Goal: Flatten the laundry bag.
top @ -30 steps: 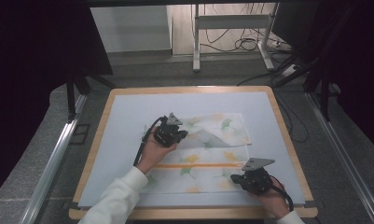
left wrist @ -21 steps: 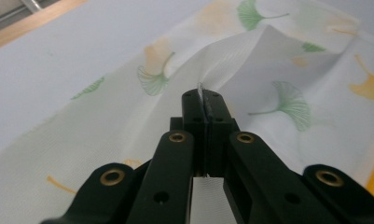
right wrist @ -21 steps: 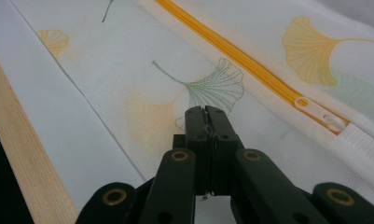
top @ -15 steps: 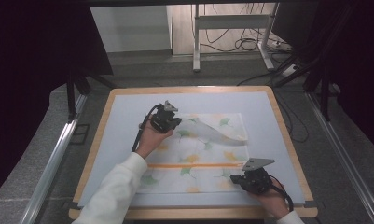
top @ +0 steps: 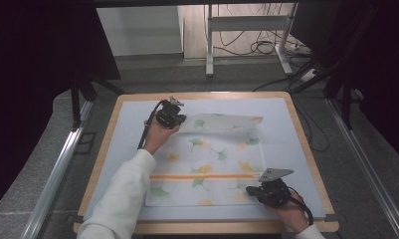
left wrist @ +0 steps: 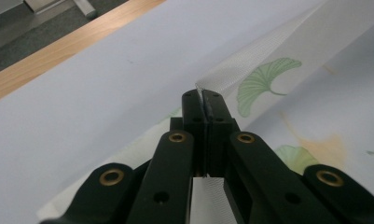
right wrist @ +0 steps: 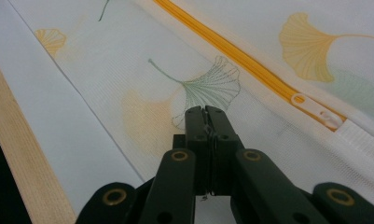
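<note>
Dark surroundings frame a wood-rimmed tabletop point(top: 306, 149) covered by a pale blue mat point(top: 132, 129), with grey floor and loose cables beyond its far edge. On the mat lies a white mesh laundry bag point(top: 207, 169) printed with green and yellow ginkgo leaves, spread between the centre and the near edge; an orange zipper point(top: 202, 176) runs across it parallel to that edge. The left gripper point(top: 179, 118), held toward the far left part of the tabletop, has its jaws closed on the bag's far left corner; the left gripper view shows the mesh edge point(left wrist: 204, 93) pinched between the black jaws. From that corner the bag's far margin is lifted and folded over as a strip running toward the right. The right gripper point(top: 254, 191), near the near right corner of the tabletop, has its jaws closed on the mesh at the bag's near right corner, just short of the zipper pull point(right wrist: 327, 114).
</note>
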Tool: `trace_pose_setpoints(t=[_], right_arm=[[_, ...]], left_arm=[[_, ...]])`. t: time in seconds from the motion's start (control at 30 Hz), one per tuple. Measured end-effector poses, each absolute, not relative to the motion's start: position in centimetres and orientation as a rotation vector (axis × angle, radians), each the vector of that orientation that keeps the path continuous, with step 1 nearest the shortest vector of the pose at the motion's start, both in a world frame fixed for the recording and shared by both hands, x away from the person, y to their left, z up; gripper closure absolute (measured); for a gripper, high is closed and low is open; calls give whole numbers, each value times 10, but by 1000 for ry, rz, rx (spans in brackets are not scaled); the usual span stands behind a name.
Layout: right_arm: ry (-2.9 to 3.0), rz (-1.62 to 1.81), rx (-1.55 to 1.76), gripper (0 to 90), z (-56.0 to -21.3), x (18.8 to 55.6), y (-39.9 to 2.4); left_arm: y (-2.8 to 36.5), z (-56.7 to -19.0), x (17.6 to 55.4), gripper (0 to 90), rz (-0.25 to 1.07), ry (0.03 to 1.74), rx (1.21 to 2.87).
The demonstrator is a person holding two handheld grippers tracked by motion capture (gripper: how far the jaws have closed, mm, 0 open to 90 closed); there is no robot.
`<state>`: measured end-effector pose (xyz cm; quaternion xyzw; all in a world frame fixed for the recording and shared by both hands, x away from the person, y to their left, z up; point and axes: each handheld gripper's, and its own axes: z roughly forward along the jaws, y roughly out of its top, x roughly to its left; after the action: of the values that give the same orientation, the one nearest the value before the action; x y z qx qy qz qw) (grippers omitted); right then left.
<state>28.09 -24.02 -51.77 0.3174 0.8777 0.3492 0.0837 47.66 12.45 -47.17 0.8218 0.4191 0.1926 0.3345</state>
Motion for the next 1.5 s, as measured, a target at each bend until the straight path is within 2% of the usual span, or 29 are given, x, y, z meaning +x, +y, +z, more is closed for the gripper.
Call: trace_pose_setpoints(t=[0.23, 0.4, 0.53, 0.57, 0.6, 0.63, 0.67, 0.73, 1.1, 1.5], right_arm=[[2617, 1043, 956, 879, -518, 281, -241], [2616, 1042, 953, 877, -518, 281, -241], [2617, 1040, 959, 876, -518, 281, -241], [2619, 1040, 955, 876, -518, 282, -242], [2619, 1040, 955, 876, -518, 282, -242], [2617, 1039, 954, 876, -519, 282, -242], [2620, 1038, 957, 876, -519, 283, -243], [2621, 1038, 956, 874, -519, 283, -242], [2626, 1034, 949, 869, -519, 280, -238], [2595, 1057, 968, 889, -515, 280, -242]], left_arm=[[130, -477, 497, 895, 493, 1143, 2145], [144, -475, 512, 870, 536, 1243, 2099], [152, -458, 512, 656, 595, 1241, 2011], [154, -452, 509, 574, 610, 1220, 1984], [154, -452, 509, 537, 610, 1220, 1984], [155, -445, 505, 537, 630, 1200, 1964], [155, -437, 498, 471, 620, 1171, 1947], [155, -434, 495, 445, 601, 1155, 1951], [144, -445, 432, 383, 439, 992, 2039], [146, -480, 368, 345, 322, 993, 2067]])
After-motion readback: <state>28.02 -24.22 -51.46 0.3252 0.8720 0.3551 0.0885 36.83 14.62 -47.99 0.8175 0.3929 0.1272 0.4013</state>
